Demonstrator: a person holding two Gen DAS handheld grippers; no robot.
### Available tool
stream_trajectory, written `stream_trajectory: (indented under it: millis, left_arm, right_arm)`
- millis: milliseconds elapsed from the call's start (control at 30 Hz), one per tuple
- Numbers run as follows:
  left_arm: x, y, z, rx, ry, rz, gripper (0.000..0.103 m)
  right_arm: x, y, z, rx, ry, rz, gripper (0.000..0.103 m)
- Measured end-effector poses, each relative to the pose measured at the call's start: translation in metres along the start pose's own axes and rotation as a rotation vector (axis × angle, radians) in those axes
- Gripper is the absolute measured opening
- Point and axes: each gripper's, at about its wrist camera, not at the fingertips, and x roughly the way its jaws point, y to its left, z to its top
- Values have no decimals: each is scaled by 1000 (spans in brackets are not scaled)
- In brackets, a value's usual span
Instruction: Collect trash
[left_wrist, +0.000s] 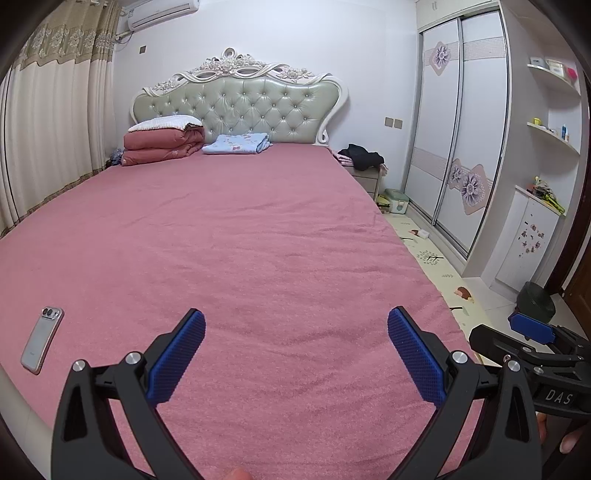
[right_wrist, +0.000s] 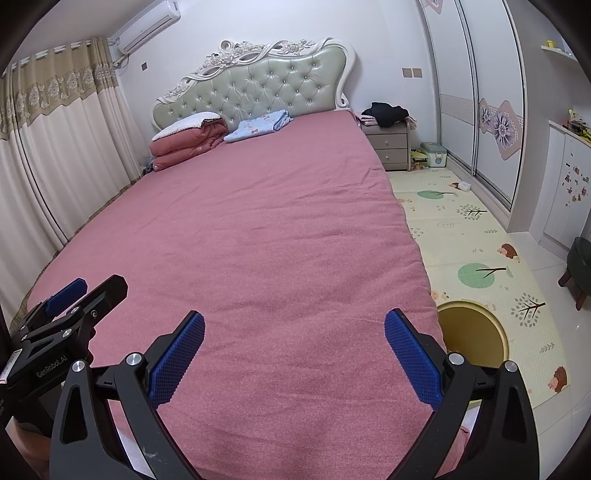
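Both wrist cameras sit low at the foot of the bed (left_wrist: 258, 240), facing the headboard (left_wrist: 240, 107); both views share bed (right_wrist: 277, 229), headboard (right_wrist: 255, 85) and wardrobe (right_wrist: 476, 92).

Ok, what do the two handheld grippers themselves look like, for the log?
Both look alike: the left gripper and right gripper have black, angular plastic frames with cut-out arms and silver round pivot bolts. Each finger carries a flat blue pad with a fine diamond grid texture. White lettering shows on the bodies: "DAS" on the right one, "GenRobot.AI" on the left. No cables or sleeves are visible.
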Motion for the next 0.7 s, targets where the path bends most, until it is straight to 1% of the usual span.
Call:
stream_trajectory:
  millis: [700]
  left_arm:
    - [1,3,0,1,-3,4,99]
  right_arm:
    - [-1,1,1,-3,4,-1,94]
